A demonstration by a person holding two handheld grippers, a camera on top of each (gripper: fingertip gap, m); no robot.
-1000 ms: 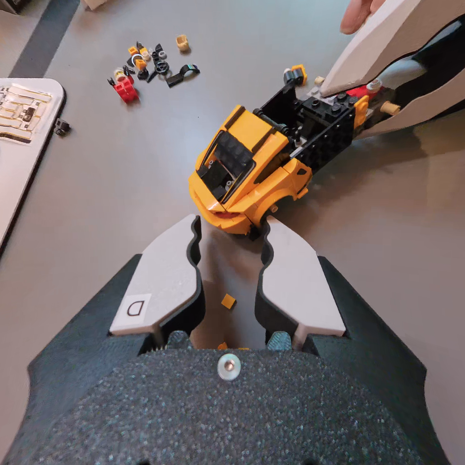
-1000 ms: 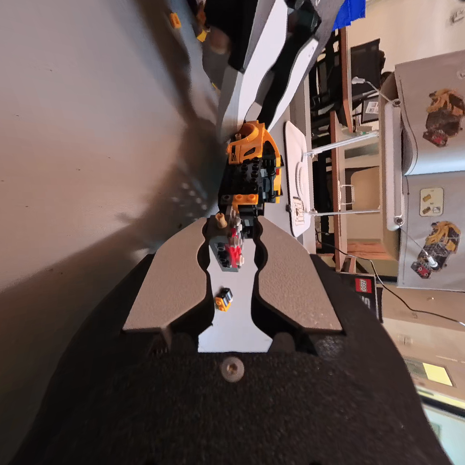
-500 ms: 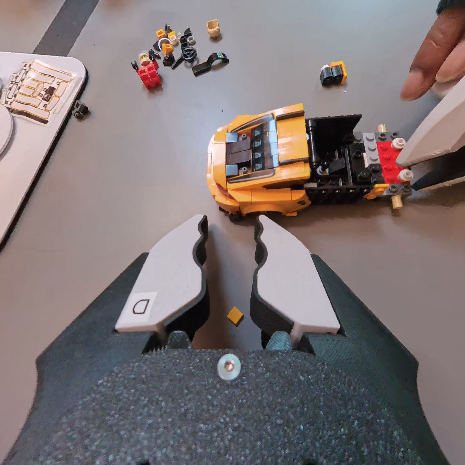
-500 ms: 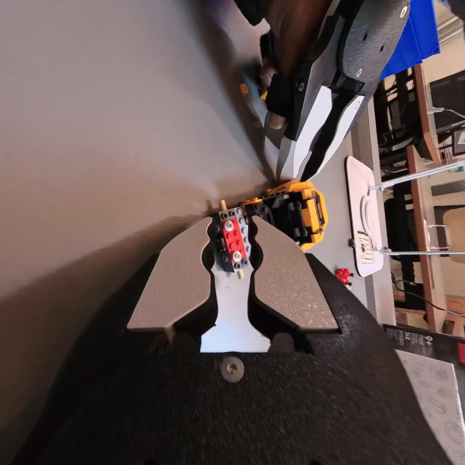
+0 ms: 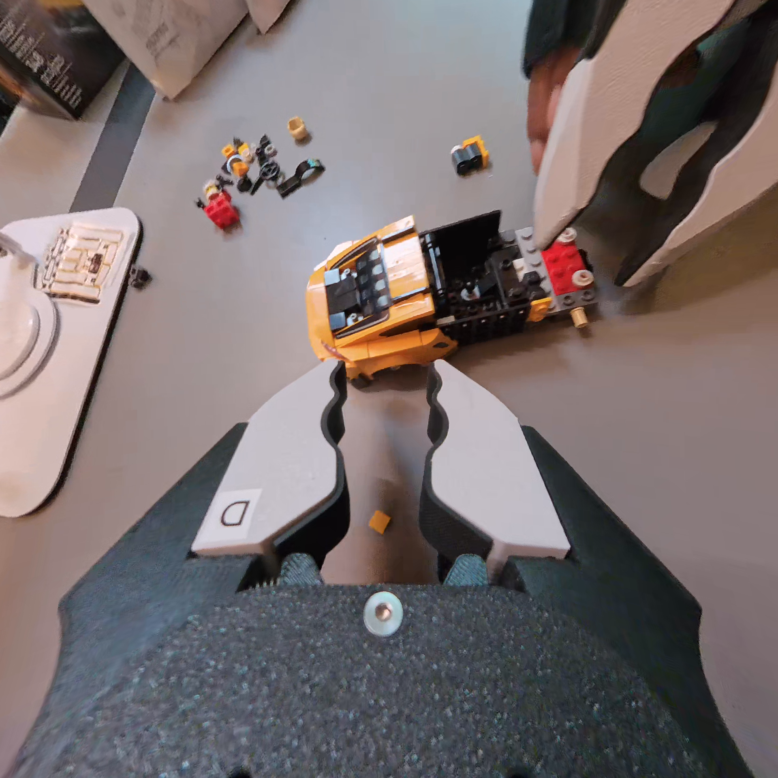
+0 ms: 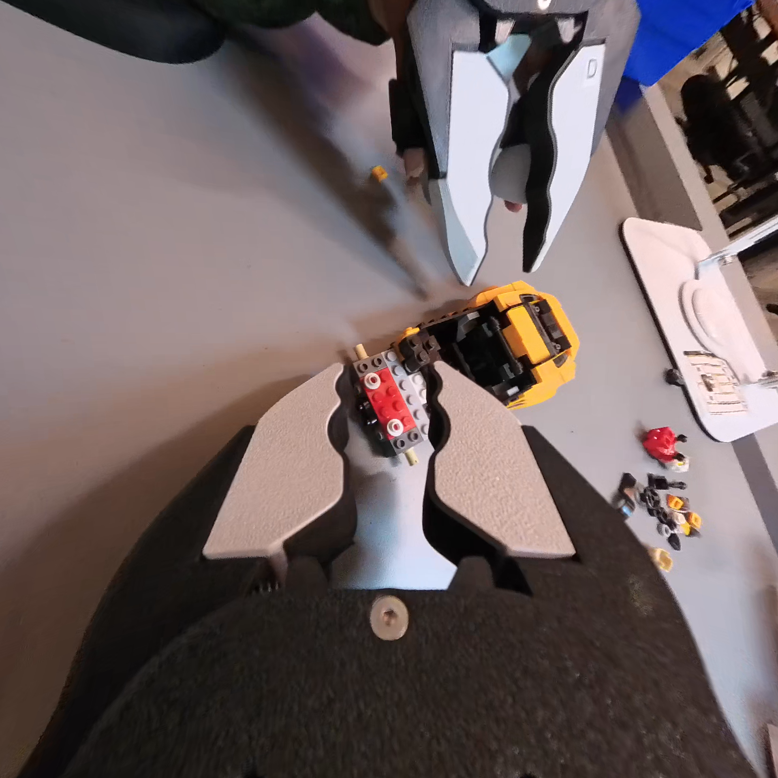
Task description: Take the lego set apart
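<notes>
In the left wrist view the car (image 5: 404, 294) sits mid-frame on the table (image 5: 210, 337), loose bits (image 5: 257, 172) upper left, 1 small piece (image 5: 469, 156) above it.

A: What's the work surface?

B: Matte grey table (image 5: 235, 337), smooth. A darker grey strip (image 5: 109, 139) crosses it at far left in the left wrist view.

A: Anything standing on it besides the job?

B: A white rounded-corner base plate (image 5: 63, 400) with a black edge sits left, bearing a round white foot. Far left there's a dark box (image 5: 46, 63), with pale printed sheets (image 5: 177, 42) beside it.

A: Room beyond?

B: In the right wrist view, blue fabric (image 6: 682, 38) at far right, then dim, blurred dark furniture (image 6: 732, 126) behind the table edge.

A: Light?

B: Soft, from overhead; shadows are diffuse, with a warm cast.
</notes>
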